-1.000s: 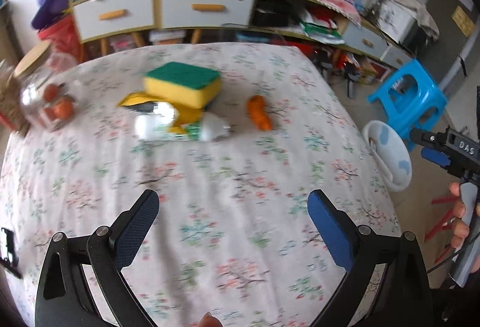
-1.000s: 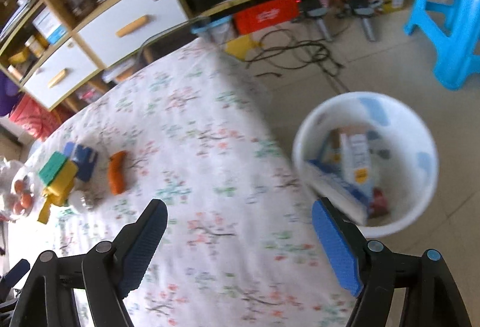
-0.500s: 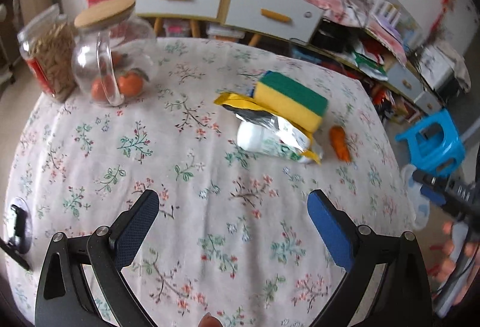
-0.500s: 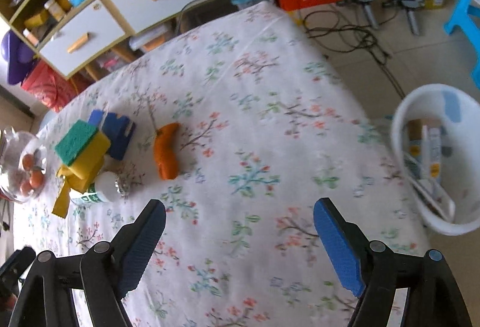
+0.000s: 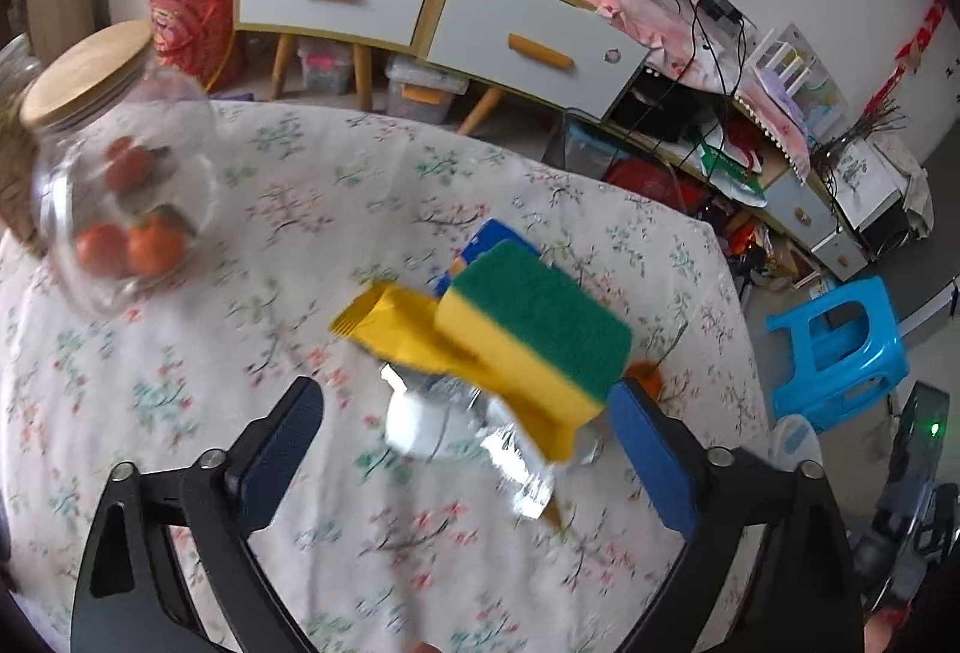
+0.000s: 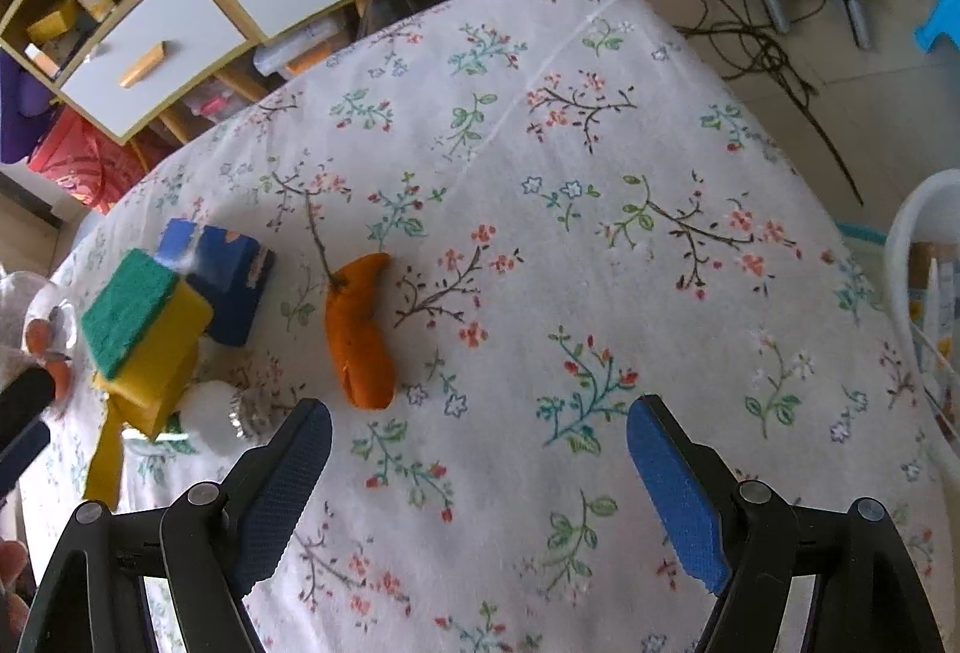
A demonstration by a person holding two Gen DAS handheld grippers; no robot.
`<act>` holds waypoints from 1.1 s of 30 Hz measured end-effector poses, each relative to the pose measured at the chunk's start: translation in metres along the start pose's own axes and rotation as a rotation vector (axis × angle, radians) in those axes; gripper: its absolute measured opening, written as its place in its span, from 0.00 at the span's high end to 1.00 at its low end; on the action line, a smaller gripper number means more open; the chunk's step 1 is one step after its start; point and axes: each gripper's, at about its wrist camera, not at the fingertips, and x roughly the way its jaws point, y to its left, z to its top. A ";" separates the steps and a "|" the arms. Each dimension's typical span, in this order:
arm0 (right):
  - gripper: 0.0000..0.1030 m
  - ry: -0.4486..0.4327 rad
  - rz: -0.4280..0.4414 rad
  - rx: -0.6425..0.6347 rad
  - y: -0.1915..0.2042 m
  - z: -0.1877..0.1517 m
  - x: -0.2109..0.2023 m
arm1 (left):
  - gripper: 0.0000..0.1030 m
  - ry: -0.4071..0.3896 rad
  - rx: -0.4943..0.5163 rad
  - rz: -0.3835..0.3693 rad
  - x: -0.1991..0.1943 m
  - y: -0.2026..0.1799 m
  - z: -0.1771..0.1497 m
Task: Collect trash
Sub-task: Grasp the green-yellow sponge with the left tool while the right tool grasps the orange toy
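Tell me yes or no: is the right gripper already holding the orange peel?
No. The right gripper is open and empty, with the orange peel lying on the tablecloth just beyond its left finger.

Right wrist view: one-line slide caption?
Open right gripper over floral tablecloth, near orange peel; sponge at left.

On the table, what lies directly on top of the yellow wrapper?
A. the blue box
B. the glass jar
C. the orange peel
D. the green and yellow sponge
D: the green and yellow sponge sits on the yellow wrapper, while the orange peel and the glass jar stand apart from it.
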 end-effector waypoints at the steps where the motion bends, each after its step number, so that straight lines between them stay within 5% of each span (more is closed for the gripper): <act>1: 0.18 0.004 -0.001 0.000 0.000 0.002 0.002 | 0.09 -0.002 -0.002 -0.004 0.004 -0.001 0.004; 7: 0.18 0.004 0.003 -0.017 0.003 0.009 0.011 | 0.25 -0.004 -0.084 -0.030 0.032 0.014 0.015; 11: 0.18 0.011 0.014 -0.032 0.008 0.010 0.018 | 0.46 -0.003 -0.107 -0.105 0.042 0.018 0.017; 12: 0.18 0.012 0.015 -0.036 0.009 0.011 0.019 | 0.58 -0.004 -0.099 -0.115 0.042 0.016 0.018; 18: 0.20 0.013 0.011 -0.077 0.021 0.008 0.030 | 0.81 -0.014 -0.037 -0.120 0.039 0.002 0.018; 27: 0.53 0.046 0.076 -0.143 0.035 0.001 0.048 | 0.89 -0.076 0.018 -0.137 0.000 -0.012 0.008; 33: 0.84 0.073 0.165 -0.111 0.027 0.003 0.057 | 0.89 -0.093 0.003 -0.137 -0.020 -0.007 -0.001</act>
